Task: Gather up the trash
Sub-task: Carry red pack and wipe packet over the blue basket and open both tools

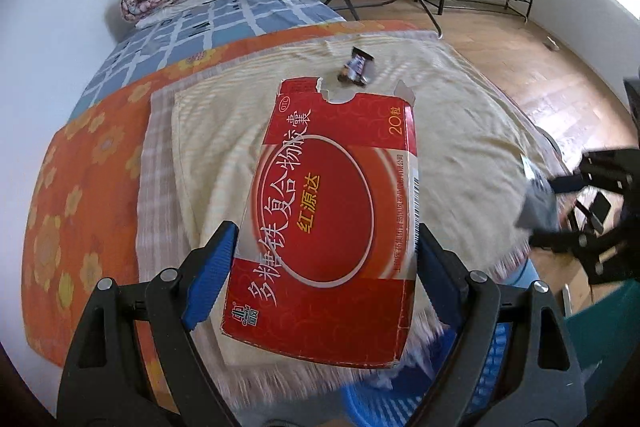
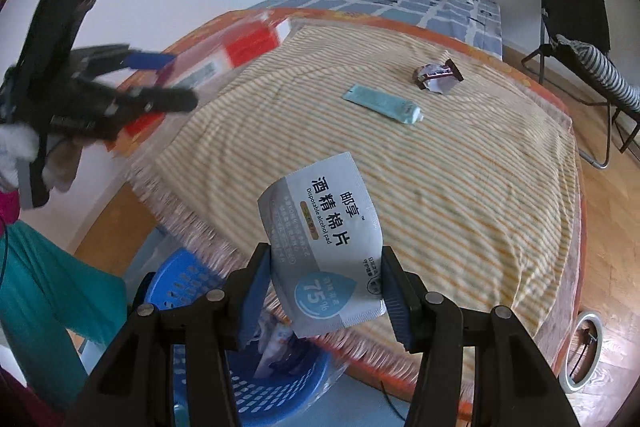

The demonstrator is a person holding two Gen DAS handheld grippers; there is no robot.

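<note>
Carrying two pieces of trash at once, both hands are above the near edge of the bed. The left gripper (image 1: pixel 324 267) clamps the red medicine box (image 1: pixel 332 211) across its width, blue pads (image 1: pixel 212 279) pressed on the two long edges, jaws spread wide around it. The box is flattened, torn at the far flap, and juts well forward of the fingers, so the hold sits only on its rear part; a quick swing could lever it loose or buckle the thin card inward. The right gripper (image 2: pixel 324 291) pinches the grey alcohol pad sachet (image 2: pixel 324 247) by its lower sides, jaws about half closed. The sachet is soft and bowed between the pads (image 2: pixel 258 283); it may slip or crumple out if the squeeze eases early. The blue basket (image 2: pixel 192 279) stands on the floor below the fringe of the striped blanket (image 2: pixel 440 187), partly tucked under the bed edge and already holding some wrappers. Risk judged: a release too far over the bed would drop either piece on the blanket or the floor beside the rim. The grippers are near each other, so a clash over the basket is possible. Left on the blanket: a teal tube (image 2: pixel 382 103) and a dark candy wrapper (image 2: pixel 438 77), well apart from both grippers.
</note>
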